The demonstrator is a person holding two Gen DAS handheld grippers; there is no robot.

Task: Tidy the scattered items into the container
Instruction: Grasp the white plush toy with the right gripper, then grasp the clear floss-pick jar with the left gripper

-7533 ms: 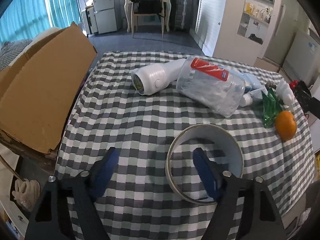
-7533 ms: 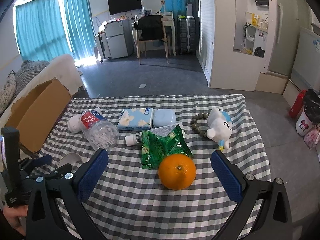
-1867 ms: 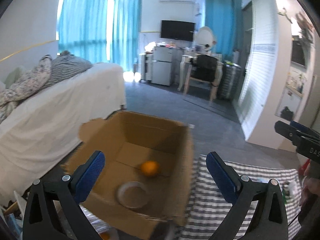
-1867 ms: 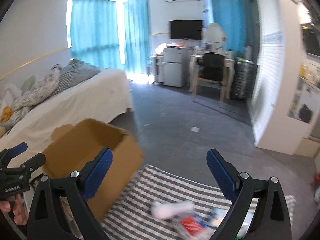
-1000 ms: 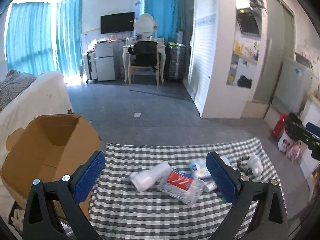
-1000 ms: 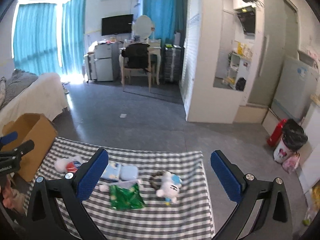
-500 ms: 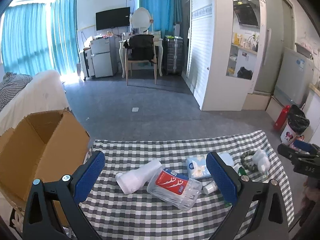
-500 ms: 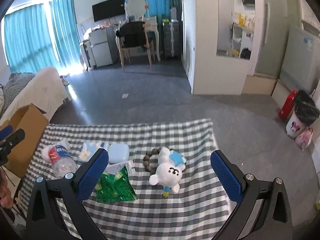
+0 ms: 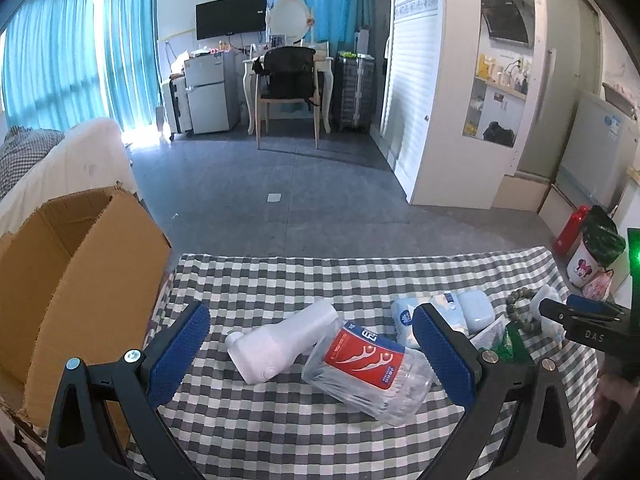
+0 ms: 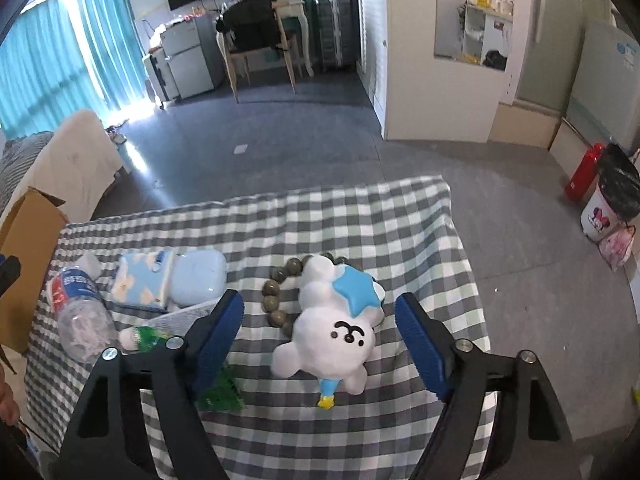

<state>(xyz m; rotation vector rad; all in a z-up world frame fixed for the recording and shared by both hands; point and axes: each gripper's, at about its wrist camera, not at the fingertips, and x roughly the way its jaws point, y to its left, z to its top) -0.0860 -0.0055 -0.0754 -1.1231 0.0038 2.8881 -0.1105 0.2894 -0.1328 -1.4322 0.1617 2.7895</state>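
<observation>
While both grippers, left [image 9: 311, 354] and right [image 10: 318, 336], gape empty, white plush [image 10: 334, 330] lies face-up, head toward camera, blue star behind.

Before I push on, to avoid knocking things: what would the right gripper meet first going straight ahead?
Most likely the white plush toy, lying between the open right gripper fingers on the checked tablecloth. The bead bracelet lies just beyond it. Depth is unclear.

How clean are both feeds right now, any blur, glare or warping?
Left wrist view: sharp on the bottle and jar; the curtains glow bright, and the fisheye bends the room edges. Right wrist view: the plush is crisp, sun glare hits the floor by the window, and the corners are vignetted black.
</observation>
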